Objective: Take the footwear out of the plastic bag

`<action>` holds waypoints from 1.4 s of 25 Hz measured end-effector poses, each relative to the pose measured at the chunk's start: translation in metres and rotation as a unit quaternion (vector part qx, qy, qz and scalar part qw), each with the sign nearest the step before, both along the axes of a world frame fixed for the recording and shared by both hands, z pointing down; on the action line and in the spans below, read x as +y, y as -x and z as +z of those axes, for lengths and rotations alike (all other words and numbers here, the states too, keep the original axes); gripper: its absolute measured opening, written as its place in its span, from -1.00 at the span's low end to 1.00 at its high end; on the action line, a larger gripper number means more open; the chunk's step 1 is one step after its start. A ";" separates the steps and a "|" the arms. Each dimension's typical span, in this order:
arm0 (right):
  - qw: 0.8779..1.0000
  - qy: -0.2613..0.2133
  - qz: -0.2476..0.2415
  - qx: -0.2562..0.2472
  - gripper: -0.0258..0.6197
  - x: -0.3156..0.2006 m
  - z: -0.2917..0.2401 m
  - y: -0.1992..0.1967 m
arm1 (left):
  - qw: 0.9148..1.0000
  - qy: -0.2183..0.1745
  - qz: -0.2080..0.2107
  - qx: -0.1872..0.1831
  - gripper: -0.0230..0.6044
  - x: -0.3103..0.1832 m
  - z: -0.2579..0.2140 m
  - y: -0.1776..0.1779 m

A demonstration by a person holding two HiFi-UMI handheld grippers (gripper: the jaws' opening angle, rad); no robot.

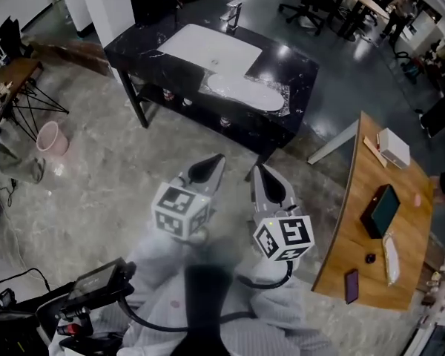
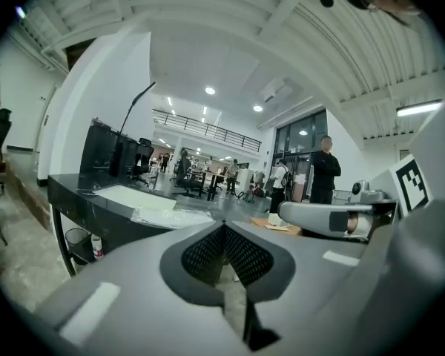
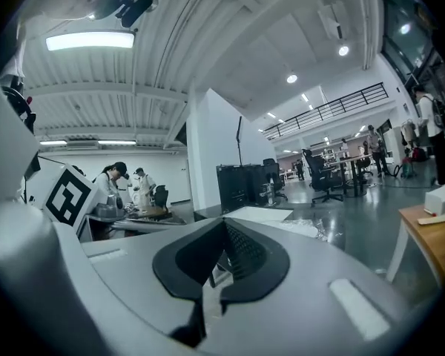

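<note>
The task looks unstarted. The plastic bag (image 1: 245, 93) lies sealed-looking and flat on the black table (image 1: 297, 65), toward the table's near edge and just beside the white sheet (image 1: 211, 49) that covers the table's middle. A long pale shape fills the bag, probably the footwear, though from this far off it cannot be made out for certain. Both grippers are held well short of the table, over the floor on its near side. The left gripper (image 1: 208, 167) has its jaws pressed together with nothing between them, and the right gripper (image 1: 263, 180) is likewise closed and empty. Everything remains to be done: coming up to the table, opening the jaws, pinning or lifting the bag, finding its mouth and drawing the footwear out.
</note>
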State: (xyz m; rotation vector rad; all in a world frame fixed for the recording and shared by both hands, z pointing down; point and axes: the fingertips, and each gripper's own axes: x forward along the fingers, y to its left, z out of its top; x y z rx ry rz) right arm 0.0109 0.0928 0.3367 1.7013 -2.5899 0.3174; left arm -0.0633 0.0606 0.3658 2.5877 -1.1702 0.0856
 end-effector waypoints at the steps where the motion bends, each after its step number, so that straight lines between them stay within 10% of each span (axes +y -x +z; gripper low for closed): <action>1: 1.000 0.005 0.000 0.001 -0.88 -0.018 0.003 -0.003 | 1.000 0.005 -0.001 -0.002 -0.93 -0.018 0.004 -0.002; 16: 0.998 0.058 -0.012 0.026 -0.88 -0.274 0.046 -0.095 | 0.997 0.053 -0.037 -0.036 -0.93 -0.286 0.034 -0.074; 25: 0.990 0.134 -0.007 0.033 -0.88 -0.342 0.091 -0.119 | 0.988 0.119 -0.036 -0.090 -0.93 -0.351 0.076 -0.070; 35: 0.932 0.357 -0.057 -0.011 -0.63 -0.339 0.176 -0.200 | 0.960 0.268 -0.028 -0.070 -0.51 -0.376 0.125 0.011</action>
